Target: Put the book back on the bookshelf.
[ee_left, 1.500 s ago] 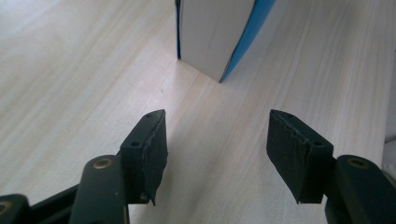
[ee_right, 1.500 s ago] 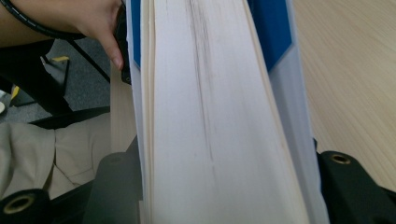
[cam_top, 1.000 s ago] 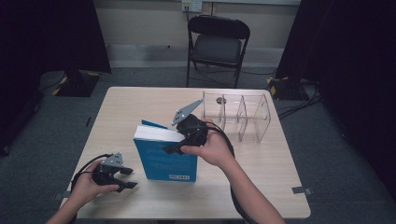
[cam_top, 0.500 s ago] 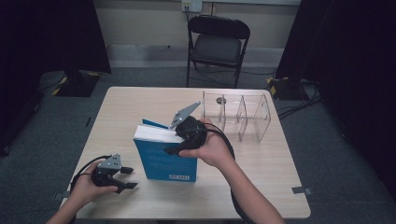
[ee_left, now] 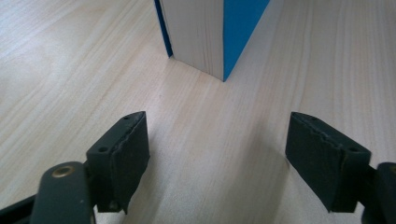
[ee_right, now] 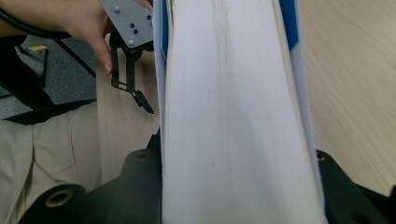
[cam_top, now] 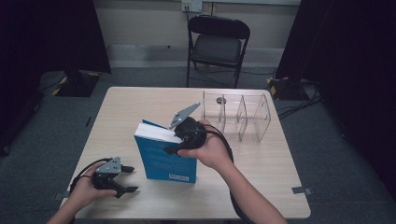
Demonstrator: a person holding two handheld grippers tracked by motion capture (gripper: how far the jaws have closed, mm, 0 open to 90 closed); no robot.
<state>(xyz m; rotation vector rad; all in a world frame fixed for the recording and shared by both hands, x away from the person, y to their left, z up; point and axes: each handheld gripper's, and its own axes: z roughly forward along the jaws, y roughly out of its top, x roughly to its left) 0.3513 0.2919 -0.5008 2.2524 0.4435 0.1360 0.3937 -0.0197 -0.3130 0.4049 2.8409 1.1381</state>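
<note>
At the near left corner of the desk (cam_top: 140, 100) the left tool (cam_top: 127, 179) lies low in the person's left hand (cam_top: 84, 191), its jaws pointing right toward the book. Its jaws have just been opening and now stand wide apart, with bare wood between them; seen from the left gripper view, the lower corner of the book (ee_left: 205, 37) stands ahead of the pads (ee_left: 128, 154), apart from them.

In the middle of the desk the thick blue book (cam_top: 166, 156) stands upright on its bottom edge, cover facing the person, page block on top and tilted slightly. The right tool (cam_top: 173, 145) comes at it from the right in the person's right hand (cam_top: 212, 149) and clamps the upper part; its jaws have just been closing, and in the right gripper view the pale page block (ee_right: 233, 116) sits between them, one jaw against each blue cover.

Farther right, near the far edge, a clear plastic organiser (cam_top: 238, 114) with several compartments stands well apart from the book. Behind the desk is a black folding chair (cam_top: 217, 44)
</note>
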